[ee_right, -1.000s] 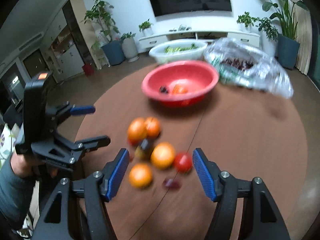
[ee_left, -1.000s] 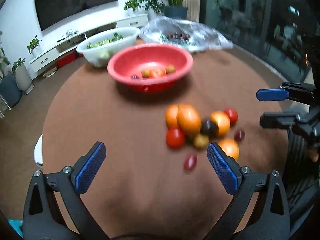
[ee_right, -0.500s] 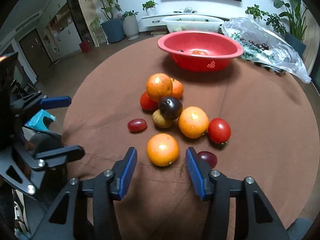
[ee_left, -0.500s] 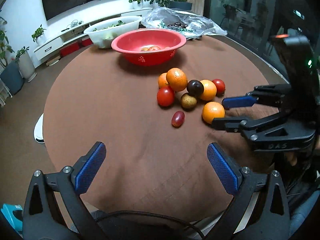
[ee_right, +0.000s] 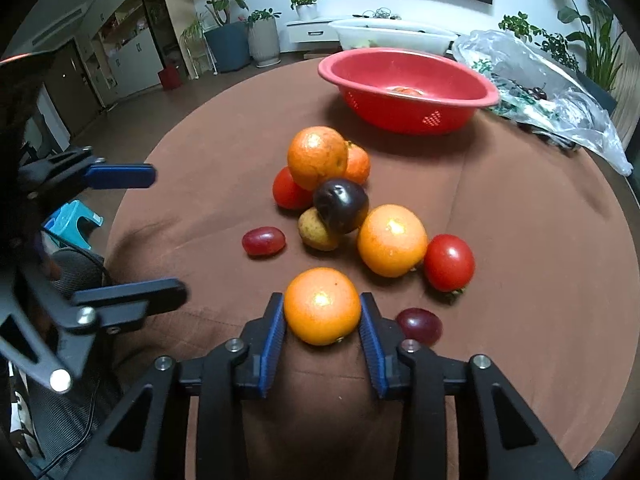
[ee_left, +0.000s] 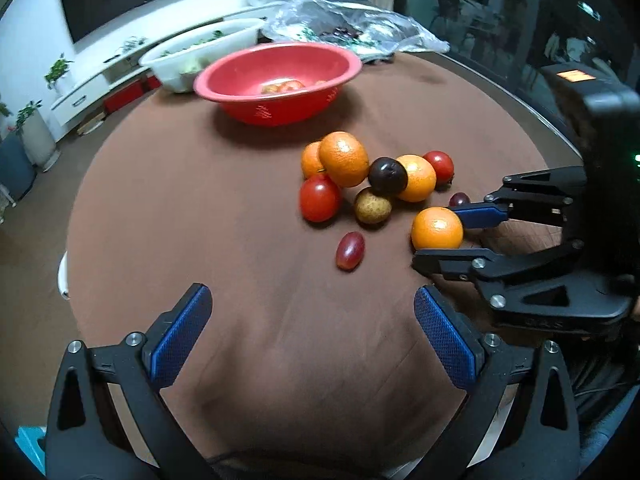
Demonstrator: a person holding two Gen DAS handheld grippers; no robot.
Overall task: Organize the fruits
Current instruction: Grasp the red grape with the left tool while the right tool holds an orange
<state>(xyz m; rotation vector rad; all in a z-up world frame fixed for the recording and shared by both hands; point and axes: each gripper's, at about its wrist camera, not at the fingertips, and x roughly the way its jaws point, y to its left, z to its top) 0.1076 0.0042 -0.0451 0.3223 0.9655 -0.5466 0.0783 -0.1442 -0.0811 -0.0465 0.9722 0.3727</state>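
While the right gripper (ee_right: 322, 322) fingers pinch the nearest orange (ee_right: 322, 306), a purple grape (ee_right: 419, 326) sits half-hidden behind one finger; the left gripper (ee_left: 312, 336) gapes wide, empty.

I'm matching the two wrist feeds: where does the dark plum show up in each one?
Left wrist: the dark plum sits right of centre, in the fruit pile, against an orange.
Right wrist: the plum is at centre, atop the pile, above the small brown fruit.
Shared landmark: the red bowl beyond the pile.
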